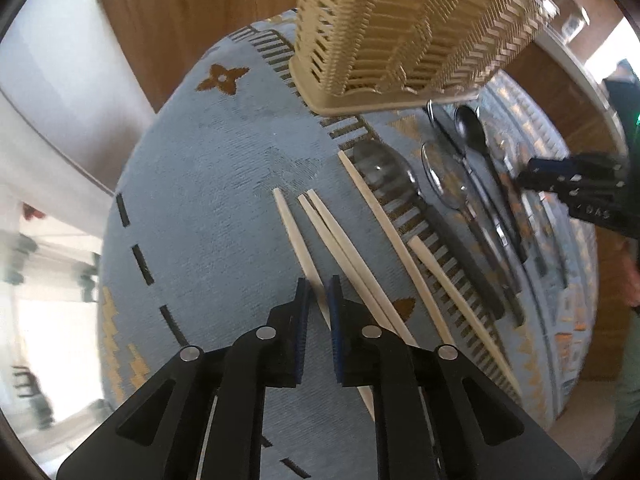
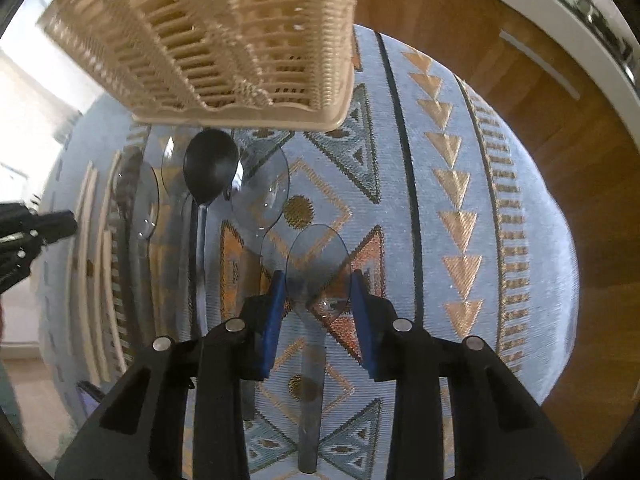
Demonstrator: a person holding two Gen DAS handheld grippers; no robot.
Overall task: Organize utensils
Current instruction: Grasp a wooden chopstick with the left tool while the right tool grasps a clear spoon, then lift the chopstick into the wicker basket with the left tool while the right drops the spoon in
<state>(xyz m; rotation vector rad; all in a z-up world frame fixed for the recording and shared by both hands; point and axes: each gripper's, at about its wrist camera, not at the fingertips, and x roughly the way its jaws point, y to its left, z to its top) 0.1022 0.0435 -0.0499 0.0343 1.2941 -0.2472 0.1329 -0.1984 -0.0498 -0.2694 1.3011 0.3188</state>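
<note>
Your utensils lie on a light blue patterned cloth (image 2: 448,240), just near of a woven beige basket (image 2: 224,40) that stands at the far side. In the left wrist view you see pale wooden chopsticks (image 1: 348,248) in a loose row, their tips pointing toward the basket; two of them lie side by side and touch, the others are a little apart. To the right of them are the spoons: several of clear smoky plastic and one black spoon (image 2: 210,168), all with bowls toward the basket and some overlapping.

Your left gripper (image 1: 318,300) has its blue pads only a narrow gap apart. One chopstick (image 1: 298,240) runs between them, but you cannot tell from this view whether the pads press it or only stand around it.

Your right gripper (image 2: 318,292) is open wider. A clear spoon (image 2: 318,264) lies between its fingers with the bowl at the fingertips and the handle running back under the gripper. The pads stand beside the bowl's edges and do not seem to grip it.
</note>
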